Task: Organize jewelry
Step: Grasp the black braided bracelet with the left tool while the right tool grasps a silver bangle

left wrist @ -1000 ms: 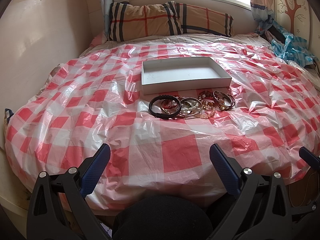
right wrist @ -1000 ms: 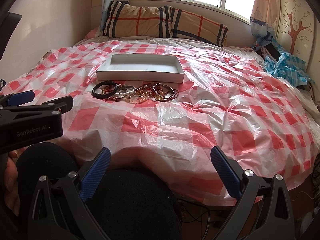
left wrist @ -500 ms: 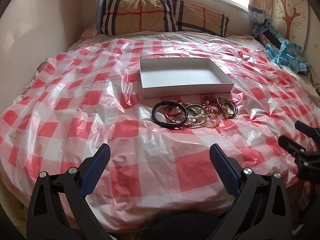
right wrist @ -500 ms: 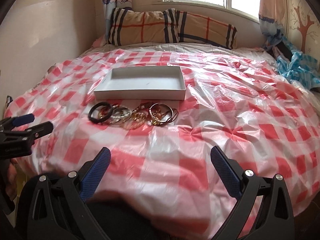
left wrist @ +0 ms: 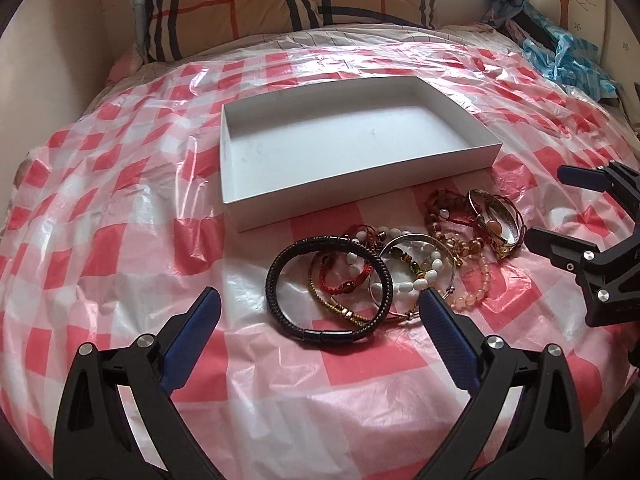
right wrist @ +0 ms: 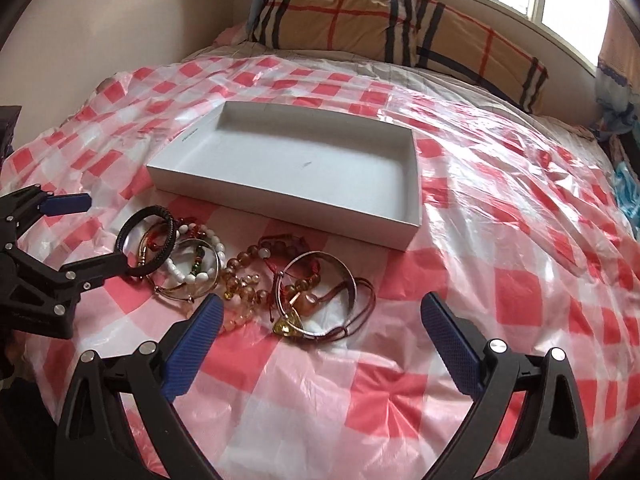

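Note:
An empty white box (left wrist: 276, 196) (right wrist: 280, 200) lies on the red-checked plastic sheet (left wrist: 100, 248). Just in front of it lies a heap of bracelets: a black braided bracelet (left wrist: 276, 276) (right wrist: 124, 232), a white bead bracelet (left wrist: 416, 282) (right wrist: 188, 276), amber bead strands (left wrist: 460, 244) (right wrist: 240, 280) and a metal bangle (right wrist: 344, 272). My left gripper (left wrist: 316, 308) is open, close over the black bracelet. My right gripper (right wrist: 320, 312) is open, close over the metal bangle. Both are empty.
Plaid pillows (left wrist: 280, 0) (right wrist: 380, 28) lie at the head of the bed by a window. A wall runs along the left. Blue plastic bags (left wrist: 568, 56) sit at the far right. The sheet is wrinkled.
Both grippers have moved forward and down over the bed, from its near edge to just short of the bracelet heap. Both stayed open.

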